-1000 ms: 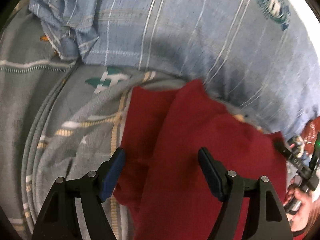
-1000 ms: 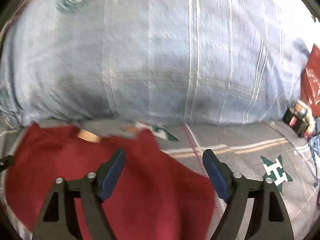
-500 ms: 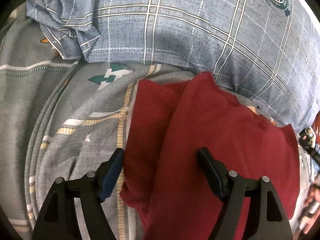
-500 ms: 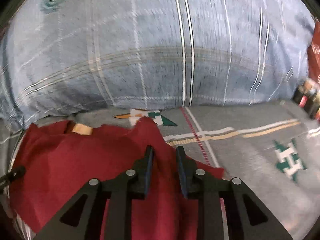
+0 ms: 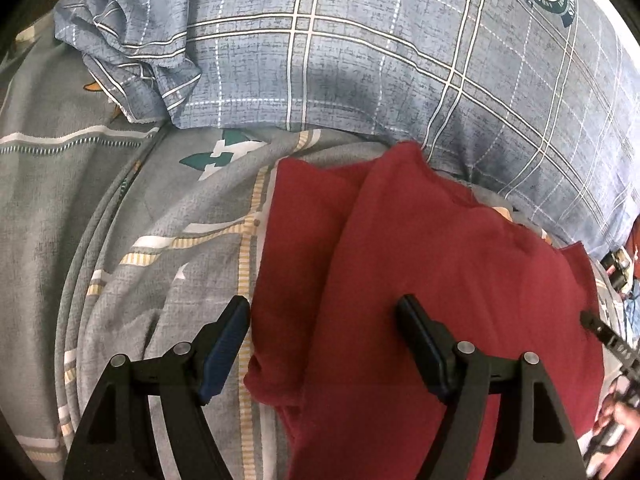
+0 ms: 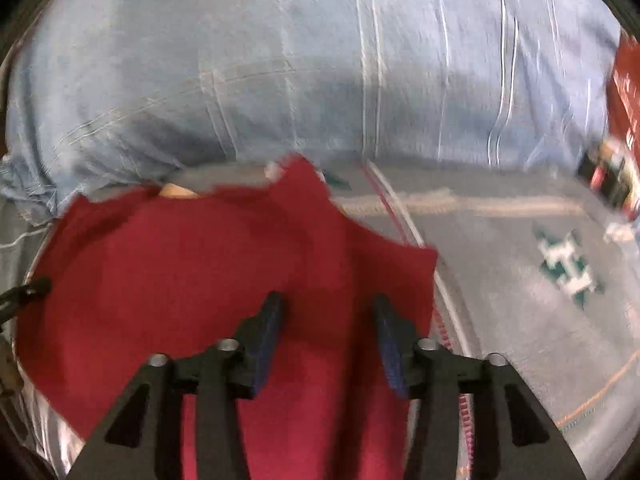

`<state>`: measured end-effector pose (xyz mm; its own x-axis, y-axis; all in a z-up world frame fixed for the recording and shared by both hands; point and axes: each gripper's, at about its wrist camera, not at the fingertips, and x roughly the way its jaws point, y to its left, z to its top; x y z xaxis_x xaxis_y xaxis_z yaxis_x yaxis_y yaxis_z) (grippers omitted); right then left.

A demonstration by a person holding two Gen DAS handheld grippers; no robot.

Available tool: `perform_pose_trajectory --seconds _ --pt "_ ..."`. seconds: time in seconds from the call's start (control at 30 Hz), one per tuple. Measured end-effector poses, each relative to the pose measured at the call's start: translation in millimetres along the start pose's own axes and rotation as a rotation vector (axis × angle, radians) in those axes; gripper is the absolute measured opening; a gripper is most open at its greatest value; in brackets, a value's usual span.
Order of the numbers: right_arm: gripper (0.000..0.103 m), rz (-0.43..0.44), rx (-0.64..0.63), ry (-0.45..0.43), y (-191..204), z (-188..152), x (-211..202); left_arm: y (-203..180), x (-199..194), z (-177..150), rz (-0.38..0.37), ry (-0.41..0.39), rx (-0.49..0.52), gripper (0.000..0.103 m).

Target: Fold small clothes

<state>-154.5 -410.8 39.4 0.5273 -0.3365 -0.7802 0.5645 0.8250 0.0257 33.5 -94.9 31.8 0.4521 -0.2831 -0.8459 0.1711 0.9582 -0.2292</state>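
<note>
A dark red garment (image 5: pixel 420 280) lies partly folded on a grey patterned bedsheet (image 5: pixel 168 240), with one layer lapped over another. My left gripper (image 5: pixel 324 320) is open and empty just above the garment's near left part. In the right wrist view the same red garment (image 6: pixel 200 272) fills the lower left. My right gripper (image 6: pixel 328 312) is open, its jaws partly apart, over the garment's right side with nothing held. The view is blurred by motion.
A large blue plaid pillow (image 5: pixel 380 60) lies along the far side, also in the right wrist view (image 6: pixel 320 60). A crumpled blue plaid cloth (image 5: pixel 128 52) lies at far left. A small dark object (image 6: pixel 612 176) and something red (image 6: pixel 624 92) are at far right.
My right gripper shut half a second ago and has now opened partway, and it has shifted over the garment. My left gripper stays open and nearly still.
</note>
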Motion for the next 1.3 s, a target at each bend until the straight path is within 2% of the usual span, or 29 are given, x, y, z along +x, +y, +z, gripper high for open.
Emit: perform_pose_trajectory --seconds 0.17,0.27,0.4,0.5,0.67,0.77,0.87,0.97,1.03,1.07,1.1,1.17,1.27,1.3 --pt "0.059 -0.012 -0.011 -0.024 3 0 -16 -2 0 -1 0.007 -0.003 0.008 0.075" --pt "0.062 0.036 0.035 -0.008 -3 0 -18 -2 -2 0 0.001 -0.003 0.016 0.075" --pt "0.069 0.064 0.08 -0.003 -14 -1 -25 10 -10 3 -0.08 0.017 -0.022 0.075" --pt "0.079 0.087 0.117 0.0 -28 -5 -33 28 -19 5 -0.122 0.025 -0.073 0.075" --pt "0.081 0.1 0.176 0.02 -51 -9 -32 49 -20 8 -0.174 0.034 -0.162 0.079" --pt "0.081 0.163 0.212 0.049 -55 -10 -25 48 -10 8 -0.187 0.064 -0.18 0.079" --pt "0.081 0.167 0.194 0.071 -49 -11 -15 38 3 8 -0.162 0.091 -0.147 0.08" --pt "0.082 0.14 0.117 0.056 -36 -10 -14 27 6 8 -0.136 0.068 -0.11 0.08" --pt "0.078 0.125 0.069 0.044 -25 -10 -13 22 7 7 -0.137 0.056 -0.107 0.078" --pt "0.068 0.116 0.055 0.034 -21 -10 -13 22 8 7 -0.152 0.057 -0.106 0.072" --pt "0.064 0.105 0.023 0.017 -14 -10 -14 21 7 7 -0.153 0.059 -0.105 0.054" --pt "0.045 0.083 -0.04 -0.009 -4 -8 -17 21 7 5 -0.183 0.066 -0.111 0.039" --pt "0.036 0.039 -0.096 -0.037 8 -9 -19 21 -1 4 -0.17 0.048 -0.098 0.02" --pt "0.033 0.028 -0.107 -0.046 10 -9 -21 21 -6 4 -0.174 0.039 -0.105 0.017"
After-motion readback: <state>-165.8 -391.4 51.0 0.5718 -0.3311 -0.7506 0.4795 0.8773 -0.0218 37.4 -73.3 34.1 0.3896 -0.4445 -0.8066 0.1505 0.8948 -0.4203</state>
